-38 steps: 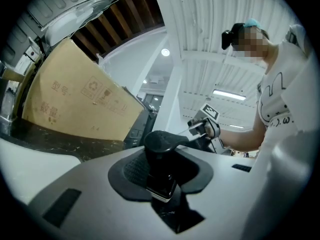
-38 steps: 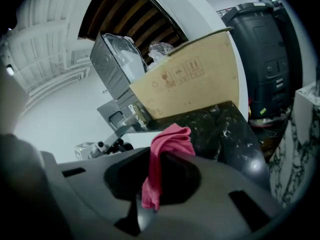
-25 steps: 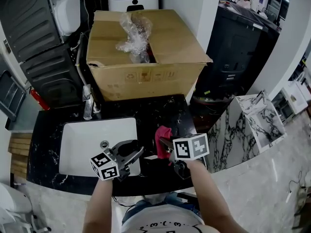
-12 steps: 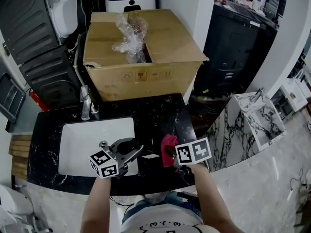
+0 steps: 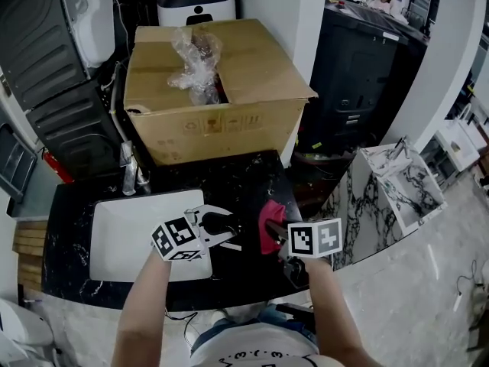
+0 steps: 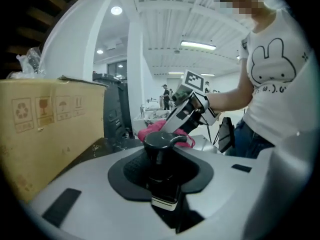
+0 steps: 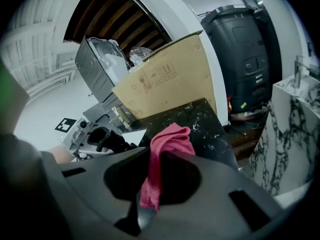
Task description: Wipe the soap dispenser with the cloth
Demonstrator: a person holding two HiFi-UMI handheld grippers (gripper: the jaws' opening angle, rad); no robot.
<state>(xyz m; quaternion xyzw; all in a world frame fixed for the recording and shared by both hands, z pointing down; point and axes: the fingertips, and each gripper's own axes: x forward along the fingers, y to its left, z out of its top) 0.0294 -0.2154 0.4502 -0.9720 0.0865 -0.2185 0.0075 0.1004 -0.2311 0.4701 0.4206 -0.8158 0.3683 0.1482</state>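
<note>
Soap dispenser (image 5: 222,222), pinched by left hand-held gripper (image 5: 217,230), swung nearer cloth (image 5: 268,225) at 3 o'clock, pinched by right hand-held gripper (image 5: 273,237); wiping likely next.

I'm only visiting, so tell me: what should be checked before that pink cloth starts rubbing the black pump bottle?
1. The soap dispenser is clamped in the left gripper: ok, the jaws are closed on its body.
2. The cloth is clamped in the right gripper: ok.
3. Loose cloth past the jaws for wiping: ok, a folded end sticks out.
4. The cloth touches the dispenser: not ok, a gap shows in the head view.
5. Both are held above the counter, beside the sink: ok.
</note>
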